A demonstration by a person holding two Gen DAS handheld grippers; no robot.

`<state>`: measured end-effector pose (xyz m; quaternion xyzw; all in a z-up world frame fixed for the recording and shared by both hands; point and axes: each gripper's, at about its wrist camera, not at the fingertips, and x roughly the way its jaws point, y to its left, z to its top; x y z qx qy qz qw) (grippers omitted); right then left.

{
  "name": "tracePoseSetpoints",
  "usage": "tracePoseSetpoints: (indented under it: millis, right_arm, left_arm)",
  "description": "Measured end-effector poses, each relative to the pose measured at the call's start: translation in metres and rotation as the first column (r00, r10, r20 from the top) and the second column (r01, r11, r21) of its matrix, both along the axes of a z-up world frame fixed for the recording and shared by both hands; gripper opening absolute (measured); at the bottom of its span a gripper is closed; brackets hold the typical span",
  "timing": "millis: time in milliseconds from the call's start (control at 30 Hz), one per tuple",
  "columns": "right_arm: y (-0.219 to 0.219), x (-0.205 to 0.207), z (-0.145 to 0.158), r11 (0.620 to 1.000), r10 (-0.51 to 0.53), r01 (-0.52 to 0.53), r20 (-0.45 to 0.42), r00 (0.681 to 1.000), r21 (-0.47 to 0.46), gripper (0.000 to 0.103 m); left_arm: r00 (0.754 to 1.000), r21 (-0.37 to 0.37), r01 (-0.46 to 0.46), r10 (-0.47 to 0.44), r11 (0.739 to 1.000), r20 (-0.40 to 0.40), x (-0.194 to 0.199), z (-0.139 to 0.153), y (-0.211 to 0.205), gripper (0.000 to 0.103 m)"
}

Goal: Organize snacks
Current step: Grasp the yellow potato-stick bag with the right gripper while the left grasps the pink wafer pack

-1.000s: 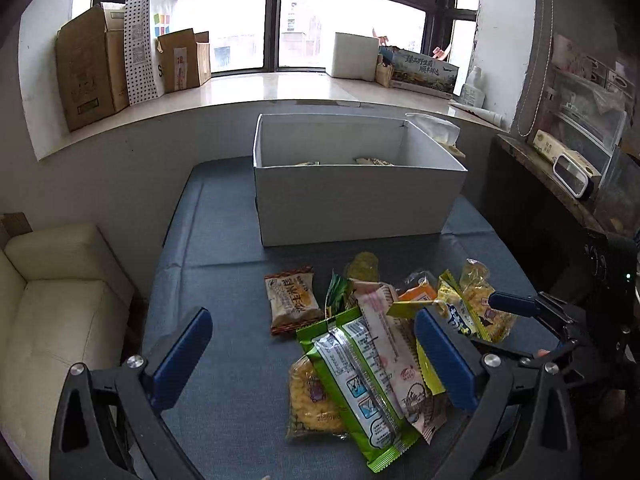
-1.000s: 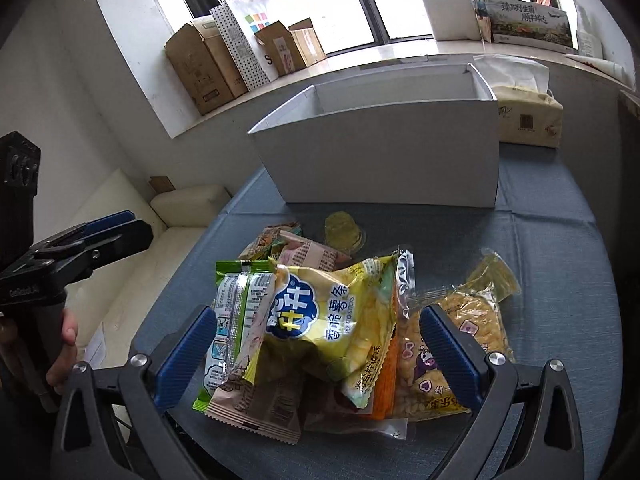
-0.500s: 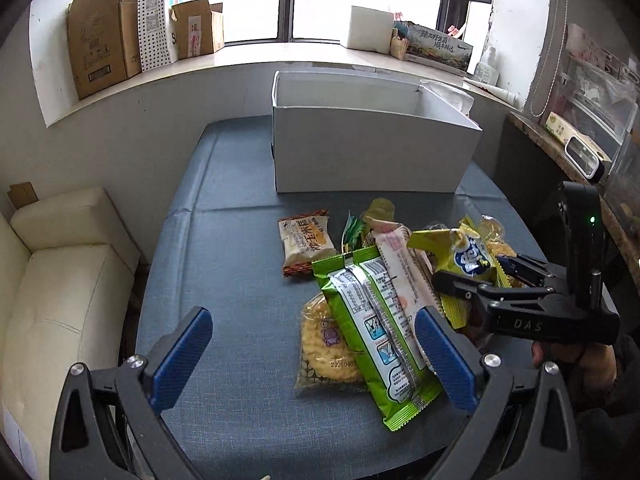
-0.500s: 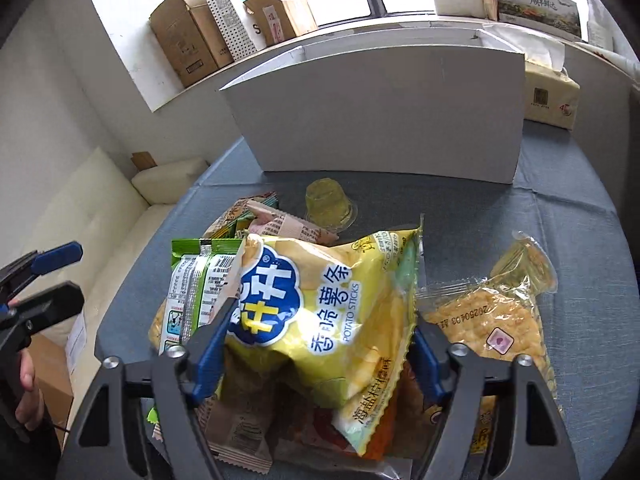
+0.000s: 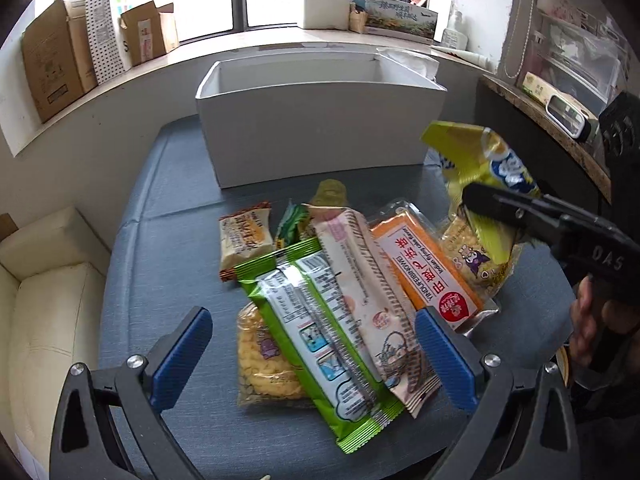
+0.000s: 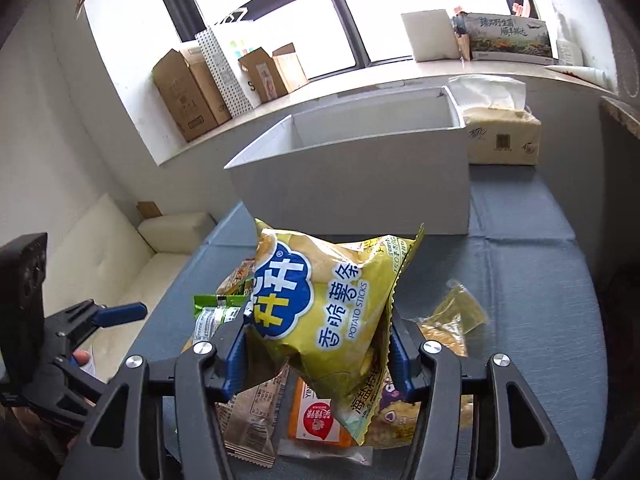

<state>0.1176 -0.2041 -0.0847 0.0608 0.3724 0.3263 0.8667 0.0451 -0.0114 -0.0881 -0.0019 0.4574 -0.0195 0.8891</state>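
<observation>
The right gripper [image 6: 316, 354] has just been closing, and its blue pads now clamp the yellow chip bag [image 6: 332, 312] from both sides, the bag puckered between them and lifted off the pile. The right wrist view shows the bag's front (blue cloud logo, "POTATO STICKS") and, under it, only slivers of other snacks. From the left wrist view the same bag [image 5: 480, 172] hangs in the air at the right, above a clear corn-puff bag [image 5: 476, 264], with a hand [image 5: 584, 320] on the gripper's handle. That view also lays out the pile the right one hides: an orange pack [image 5: 428, 264], a pink-and-white pack [image 5: 368, 292] and a green pack [image 5: 320, 332] lying side by side, overlapping, a clear bag of yellow crackers [image 5: 260, 364] under the green one, and a small brown-edged pack [image 5: 244, 240] just apart at the left. The left gripper [image 5: 312, 356] hovers over the near end of the pile with its jaws wide apart, holding nothing. The white box [image 5: 320, 128] stands open at the far side of the blue table [image 5: 168, 272]; only the right view shows the tissue pack [image 6: 504, 136] beside it.
</observation>
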Motion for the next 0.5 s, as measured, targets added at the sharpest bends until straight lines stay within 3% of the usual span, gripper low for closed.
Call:
tracePoseSetpoints:
  millis: [167, 367, 500]
  right_arm:
    - [-0.027, -0.006, 0.013, 0.998, -0.059, 0.059, 0.015, 0.998, 0.026, 0.061]
    - [-0.045, -0.013, 0.009, 0.993, -0.103, 0.103, -0.002, 0.995, 0.052, 0.061]
    - [-0.046, -0.012, 0.004, 0.993, -0.106, 0.107, -0.018, 0.994, 0.055, 0.061]
  left_arm:
    - [0.998, 0.115, 0.043, -0.037, 0.992, -0.049, 0.021, -0.017, -0.037, 0.103]
    - [0.994, 0.259, 0.047, -0.021, 0.965, -0.103, 0.043, -0.043, -0.063, 0.103]
    - [0.996, 0.389, 0.036, -0.002, 0.920, -0.089, 0.049, -0.056, -0.072, 0.103]
